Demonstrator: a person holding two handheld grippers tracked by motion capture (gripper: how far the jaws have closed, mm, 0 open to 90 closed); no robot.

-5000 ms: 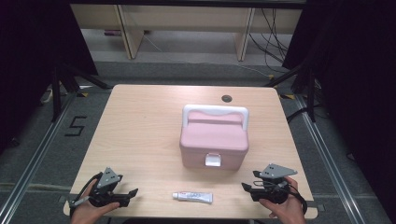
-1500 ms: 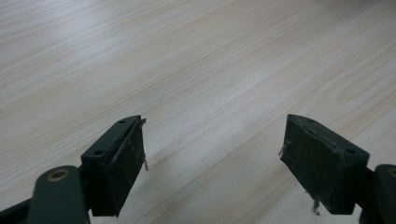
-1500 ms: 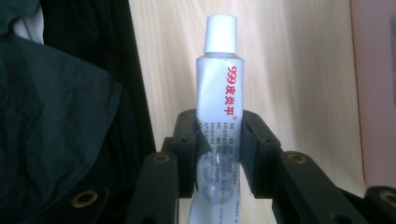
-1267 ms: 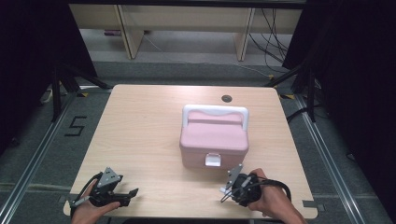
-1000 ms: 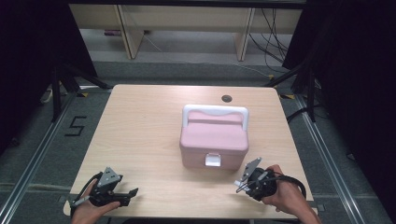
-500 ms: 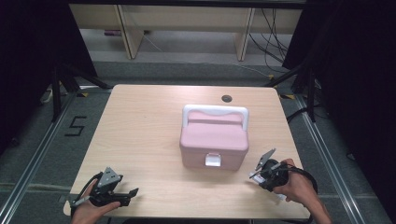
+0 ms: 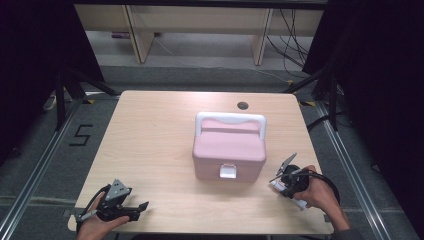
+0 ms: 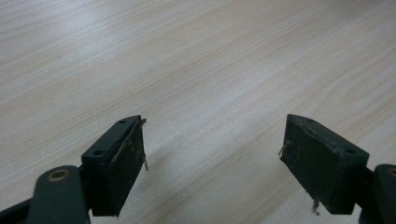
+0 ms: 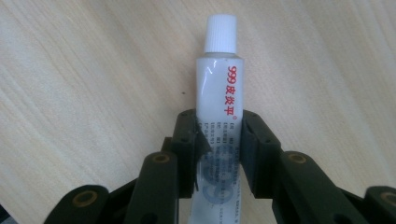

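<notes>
While the left gripper [image 8: 212, 163] gapes, the right gripper [image 9: 218, 154] clamps a white tube [image 9: 219, 105], seemingly above the table [image 7: 150, 130].

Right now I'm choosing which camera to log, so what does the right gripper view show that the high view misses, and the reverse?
Right gripper view alone: the red print and white cap on the ointment tube, clamped between the jaws. High view alone: the pink carry box, its white handle and the left gripper. Both: right gripper, tube and wooden table.
</notes>
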